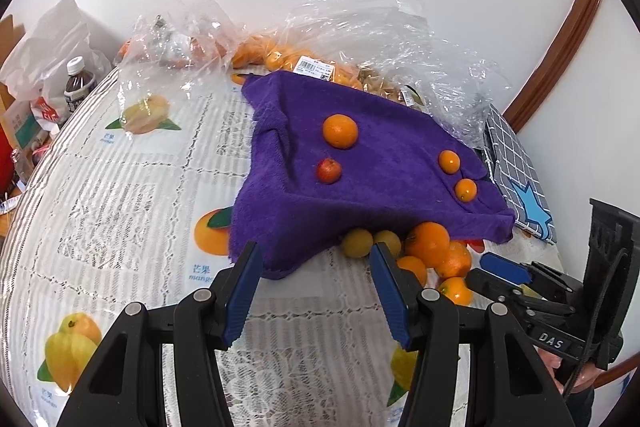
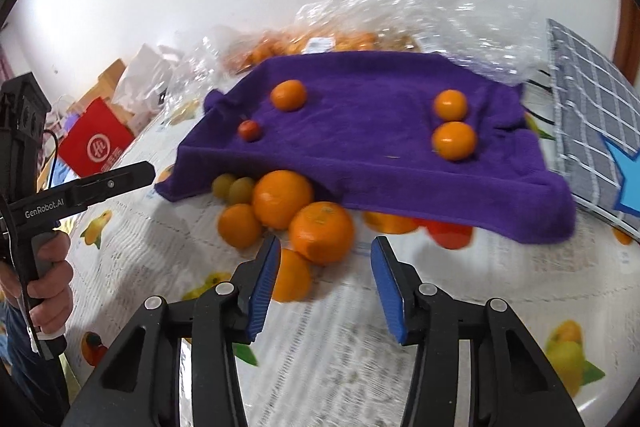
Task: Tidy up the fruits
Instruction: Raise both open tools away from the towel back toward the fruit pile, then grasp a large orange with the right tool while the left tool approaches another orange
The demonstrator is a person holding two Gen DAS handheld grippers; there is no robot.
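Note:
A purple towel (image 1: 372, 183) (image 2: 360, 131) lies draped on the table. On it sit a large orange (image 1: 340, 131) (image 2: 288, 95), a small red fruit (image 1: 329, 171) (image 2: 249, 130) and two small oranges (image 1: 449, 161) (image 1: 465, 189) (image 2: 451, 105) (image 2: 454, 140). Several oranges (image 1: 430, 243) (image 2: 322, 231) and two yellow-green fruits (image 1: 357, 243) (image 2: 232, 187) lie at the towel's near edge. My left gripper (image 1: 316, 283) is open and empty before the towel. My right gripper (image 2: 324, 279) is open and empty, just short of the oranges; it also shows in the left wrist view (image 1: 502, 273).
Clear plastic bags with more oranges (image 1: 280, 55) (image 2: 312, 43) lie behind the towel. A grey checked cloth with a blue star (image 1: 520, 183) (image 2: 588, 131) lies on the right. A bottle (image 1: 78, 83) and a red bag (image 2: 96, 143) stand off the table's left side.

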